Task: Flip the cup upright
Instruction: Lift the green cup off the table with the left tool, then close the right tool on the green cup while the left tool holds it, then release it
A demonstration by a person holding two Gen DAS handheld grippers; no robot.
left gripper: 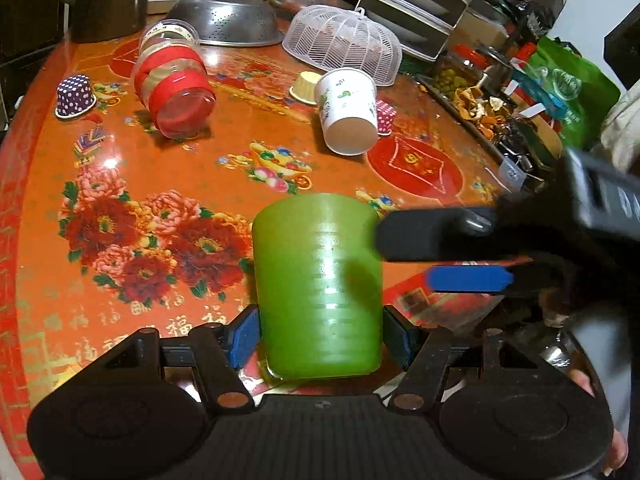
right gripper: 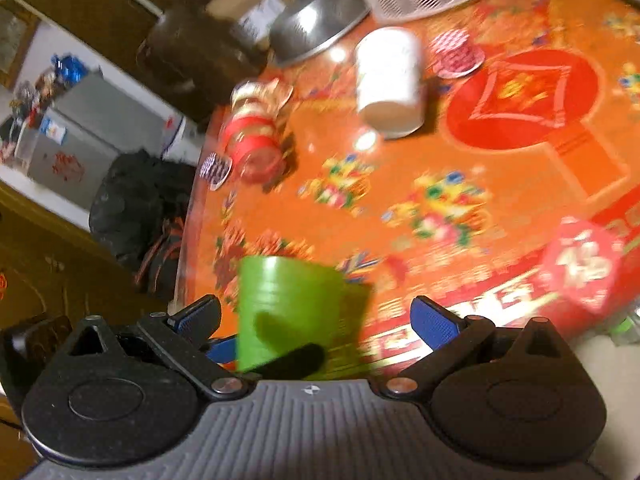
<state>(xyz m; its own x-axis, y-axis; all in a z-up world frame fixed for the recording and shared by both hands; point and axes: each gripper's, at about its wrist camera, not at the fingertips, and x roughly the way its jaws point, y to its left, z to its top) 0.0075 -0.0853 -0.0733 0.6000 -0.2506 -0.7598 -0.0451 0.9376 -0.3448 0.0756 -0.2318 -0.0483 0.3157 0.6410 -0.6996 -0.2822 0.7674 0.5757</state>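
Nearest us, our left gripper [left gripper: 320,338] pinches the green cup [left gripper: 318,288] by its sides, just above the table [left gripper: 52,208]. Our right gripper [right gripper: 316,320] is spread beside it. It looks light, stiff and slick; grip mid-wall. Farther off, a white cup [left gripper: 348,110] lies tipped.

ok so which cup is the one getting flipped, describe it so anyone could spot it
On the orange flowered table, look at the near edge, between the left tongs. The green cup stands there mouth down, plain and see-through, unlike the white cup lying sideways farther back.
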